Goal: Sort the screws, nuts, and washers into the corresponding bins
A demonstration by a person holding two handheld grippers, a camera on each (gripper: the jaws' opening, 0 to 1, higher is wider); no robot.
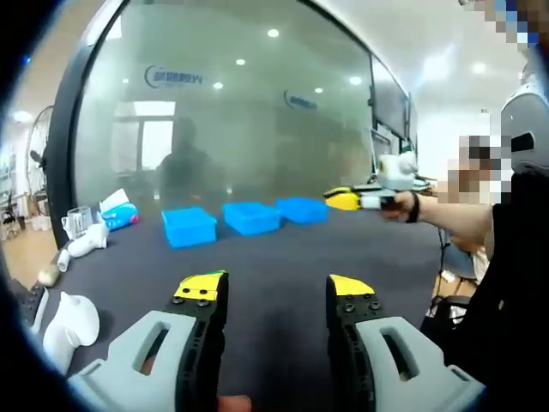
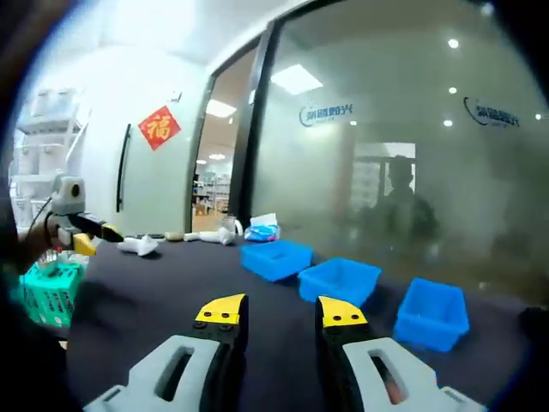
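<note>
Three blue bins (image 1: pixel 189 226) (image 1: pixel 251 216) (image 1: pixel 302 209) stand in a row at the far side of the dark table (image 1: pixel 283 257), in front of a frosted glass wall. My left gripper (image 1: pixel 276 292) is held above the near table, open, with nothing between its yellow-tipped jaws. My right gripper (image 1: pixel 341 200) comes in from the right in a person's hand, level with the rightmost bin. In the right gripper view the bins (image 2: pixel 276 257) (image 2: pixel 340 279) (image 2: pixel 433 313) lie ahead of my right gripper (image 2: pixel 283 313), open and empty. The left gripper (image 2: pixel 96 238) is at far left.
White pipe-like pieces (image 1: pixel 70 326) (image 1: pixel 86 245), a clear cup (image 1: pixel 77 221) and a tissue pack (image 1: pixel 120 210) lie along the table's left side. A green basket (image 2: pixel 47 292) sits off the table edge. A person (image 1: pixel 506 257) stands at the right.
</note>
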